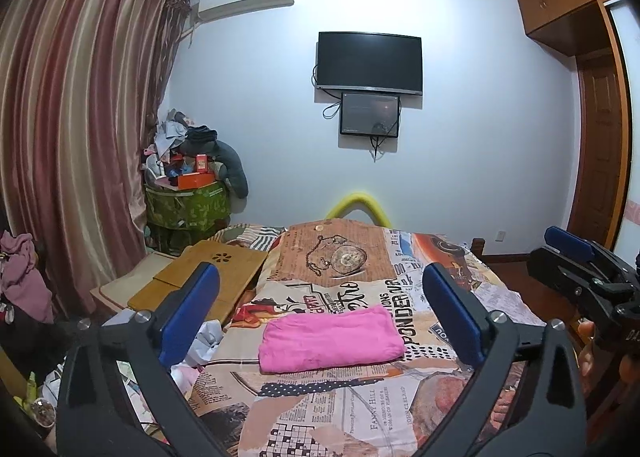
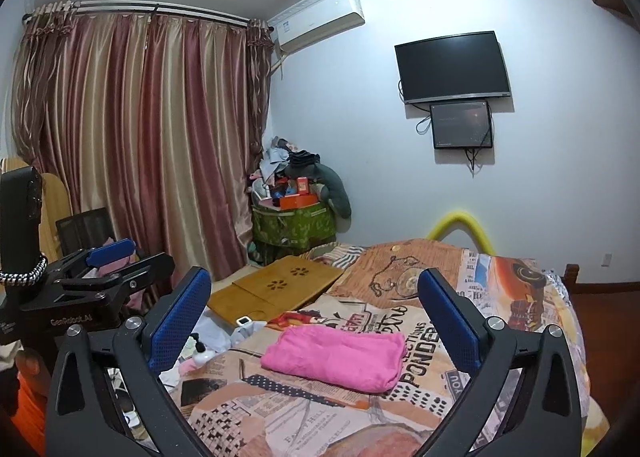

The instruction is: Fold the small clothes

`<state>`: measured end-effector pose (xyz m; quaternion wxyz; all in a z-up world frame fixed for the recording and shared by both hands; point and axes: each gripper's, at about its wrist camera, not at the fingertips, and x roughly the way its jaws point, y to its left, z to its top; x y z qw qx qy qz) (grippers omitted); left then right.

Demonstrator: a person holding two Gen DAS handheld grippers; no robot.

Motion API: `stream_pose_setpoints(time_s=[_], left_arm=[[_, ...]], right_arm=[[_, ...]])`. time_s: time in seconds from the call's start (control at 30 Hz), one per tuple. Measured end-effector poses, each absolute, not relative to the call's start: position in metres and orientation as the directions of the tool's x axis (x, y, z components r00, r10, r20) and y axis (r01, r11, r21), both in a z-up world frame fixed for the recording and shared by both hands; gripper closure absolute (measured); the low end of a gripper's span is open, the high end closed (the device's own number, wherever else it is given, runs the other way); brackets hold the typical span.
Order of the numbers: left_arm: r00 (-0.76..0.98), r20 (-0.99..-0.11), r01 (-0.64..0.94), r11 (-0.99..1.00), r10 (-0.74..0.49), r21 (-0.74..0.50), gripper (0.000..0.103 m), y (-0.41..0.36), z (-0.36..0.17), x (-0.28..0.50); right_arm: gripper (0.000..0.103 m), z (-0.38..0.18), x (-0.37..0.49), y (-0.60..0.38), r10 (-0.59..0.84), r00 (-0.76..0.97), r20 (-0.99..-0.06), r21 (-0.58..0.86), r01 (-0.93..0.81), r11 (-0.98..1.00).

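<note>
**Letting go cleanly of a finished fold**

The pink garment is lying on the bed, folded into a compact rectangle on the newspaper-print bedspread, its edges looking fairly square in both wrist views. The left claw is standing spread wide with nothing between its blue pads, and the cloth is sitting beyond them, untouched. The right claw is doing the same: spread fully, empty, framing the garment from a little to the side (each claw is also showing at the edge of the other's view, so they are working close together).

Judging from this, the fold itself is looking done and the step in hand is the release and retreat. To do it well, both claws are best kept wide while backing off, so that no pad is catching the top layer and dragging it open. Lifting a little before moving away is safer than sliding across the spread, which is soft and could be rucking up under the cloth. The right-hand end of the garment, seen from the right wrist, is showing its layers slightly loose; that is the edge to be watching.

If more small clothes are waiting, the heap at the left of the bed is the likely source, though what is lying there is hard to tell.
</note>
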<state>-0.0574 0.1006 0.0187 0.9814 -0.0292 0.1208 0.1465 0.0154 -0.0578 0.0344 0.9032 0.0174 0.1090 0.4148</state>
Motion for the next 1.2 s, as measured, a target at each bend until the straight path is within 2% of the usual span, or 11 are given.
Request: stream_pose_setpoints(time_s=[1.2], left_arm=[[0.934,-0.259,-0.269,0.962,0.247,-0.054,0.0,0.1058,0.0151,-0.0532]], right_arm=[[0.0,0.0349,0.0115,-0.0662,0.741,0.64,-0.204,0.124,-0.734,0.668]])
